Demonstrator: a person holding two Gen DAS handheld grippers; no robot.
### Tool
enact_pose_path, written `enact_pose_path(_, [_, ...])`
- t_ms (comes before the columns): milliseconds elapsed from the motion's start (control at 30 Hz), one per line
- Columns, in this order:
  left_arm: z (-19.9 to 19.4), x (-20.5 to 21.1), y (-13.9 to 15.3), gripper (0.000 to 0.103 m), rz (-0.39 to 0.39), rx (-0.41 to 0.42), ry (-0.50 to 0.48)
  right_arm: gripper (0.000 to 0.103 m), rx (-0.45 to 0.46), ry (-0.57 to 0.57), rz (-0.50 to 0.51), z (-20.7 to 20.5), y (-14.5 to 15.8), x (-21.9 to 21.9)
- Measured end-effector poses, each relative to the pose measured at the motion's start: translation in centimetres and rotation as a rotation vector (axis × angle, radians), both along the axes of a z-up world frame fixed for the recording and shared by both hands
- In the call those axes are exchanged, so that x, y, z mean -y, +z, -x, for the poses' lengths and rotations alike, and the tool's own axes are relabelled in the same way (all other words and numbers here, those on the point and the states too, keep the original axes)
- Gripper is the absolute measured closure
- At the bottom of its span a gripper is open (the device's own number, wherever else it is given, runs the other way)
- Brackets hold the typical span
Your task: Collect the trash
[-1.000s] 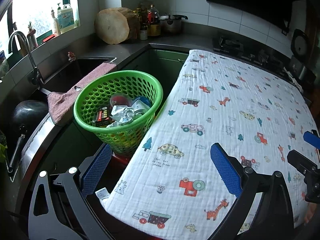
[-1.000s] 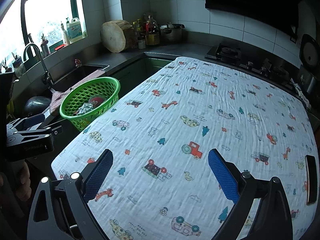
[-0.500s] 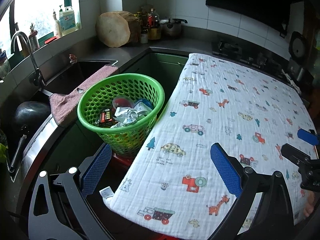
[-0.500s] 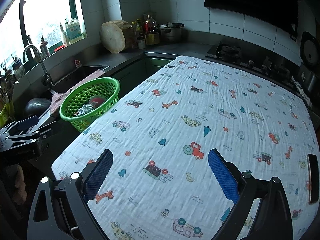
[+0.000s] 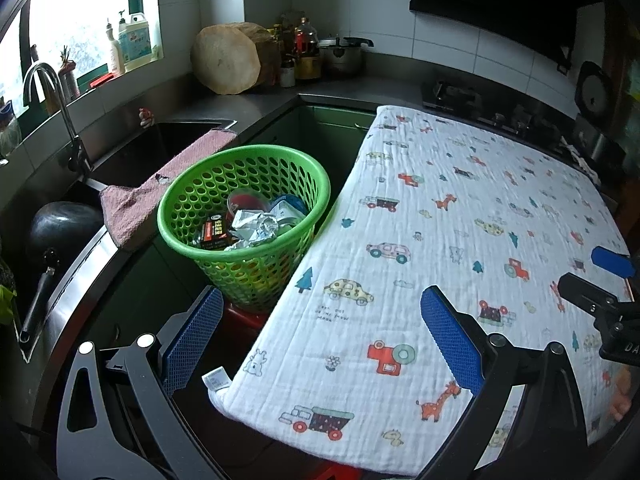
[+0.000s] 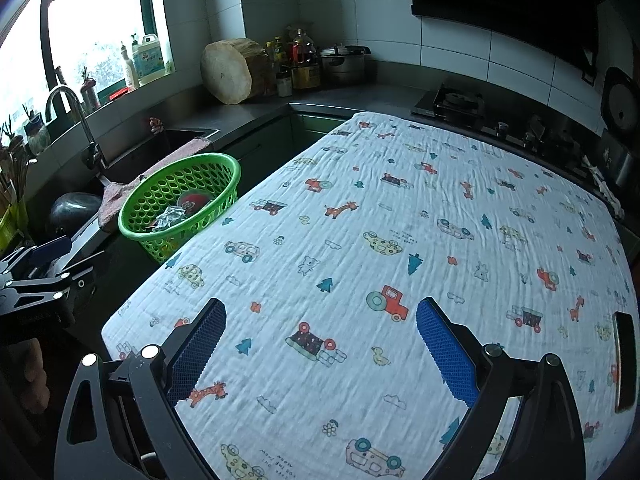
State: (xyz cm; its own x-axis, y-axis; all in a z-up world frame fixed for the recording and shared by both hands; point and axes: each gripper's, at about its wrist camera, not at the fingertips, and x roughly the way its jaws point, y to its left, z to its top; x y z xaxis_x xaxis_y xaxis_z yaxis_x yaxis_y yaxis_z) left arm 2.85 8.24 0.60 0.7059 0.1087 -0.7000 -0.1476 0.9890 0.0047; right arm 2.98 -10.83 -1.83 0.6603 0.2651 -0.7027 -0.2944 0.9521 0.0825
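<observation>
A green plastic basket stands left of the table and also shows in the right wrist view. It holds trash: crumpled foil, a dark small box, a red-lidded cup and a blue-white packet. My left gripper is open and empty, above the table's left edge, short of the basket. My right gripper is open and empty above the printed cloth. I see no loose trash on the cloth.
A sink with a tap and a pink towel lie left of the basket. A dark pan sits at the left. A dark phone lies at the cloth's right edge. A stove is behind.
Both grippers have drawn back and risen a little; the basket and table look slightly further away. Both stay open and empty.
</observation>
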Motion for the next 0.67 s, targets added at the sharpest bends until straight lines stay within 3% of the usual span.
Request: enact_pose_path(667, [0.35, -0.50, 0.34, 0.005, -0.014, 0.020, 0.013, 0.010, -0.002, 0.017, 0.006, -0.07, -0.28, -0.59])
